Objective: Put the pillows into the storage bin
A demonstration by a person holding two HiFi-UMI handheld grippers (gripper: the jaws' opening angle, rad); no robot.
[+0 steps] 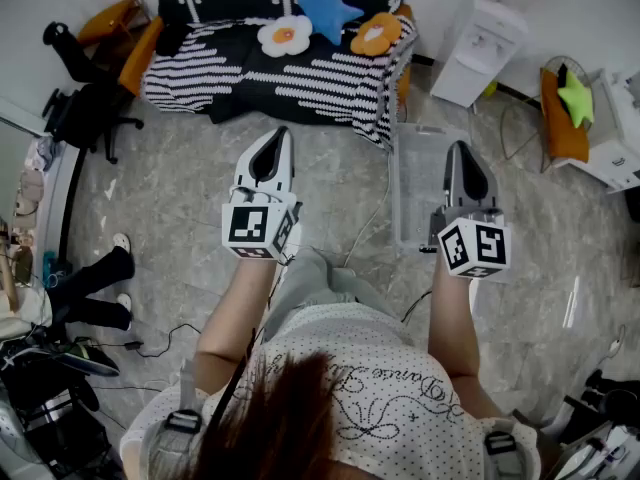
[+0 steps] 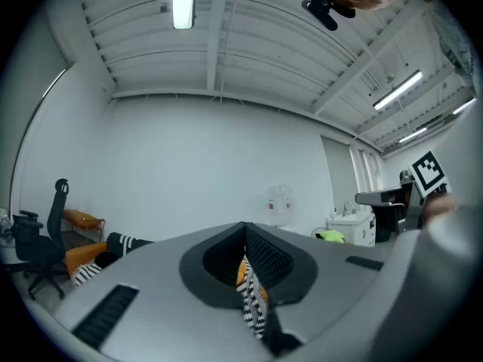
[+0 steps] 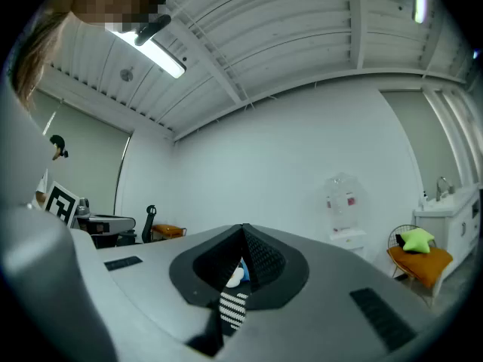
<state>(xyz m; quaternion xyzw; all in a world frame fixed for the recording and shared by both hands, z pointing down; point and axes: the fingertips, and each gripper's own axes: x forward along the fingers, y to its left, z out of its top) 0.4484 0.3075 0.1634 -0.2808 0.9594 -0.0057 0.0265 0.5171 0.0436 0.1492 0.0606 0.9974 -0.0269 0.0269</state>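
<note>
Three pillows lie on the striped sofa (image 1: 250,73) at the far side: a white flower pillow (image 1: 285,35), a blue star pillow (image 1: 329,12) and an orange pillow (image 1: 376,34). A clear storage bin (image 1: 417,190) stands on the floor in front of the sofa's right end. My left gripper (image 1: 282,132) is held level, short of the sofa, jaws shut and empty. My right gripper (image 1: 456,147) hovers over the bin's right side, also shut and empty. In the left gripper view the left gripper (image 2: 244,228) shows only stripes and orange through its slit. The right gripper (image 3: 242,229) frames stripes and a bit of white and blue.
A green star pillow (image 1: 576,98) rests on an orange chair (image 1: 560,128) at the right. A white water dispenser (image 1: 478,48) stands beside the sofa. A black office chair (image 1: 85,103) and clutter fill the left side. Cables run across the marble floor (image 1: 180,218).
</note>
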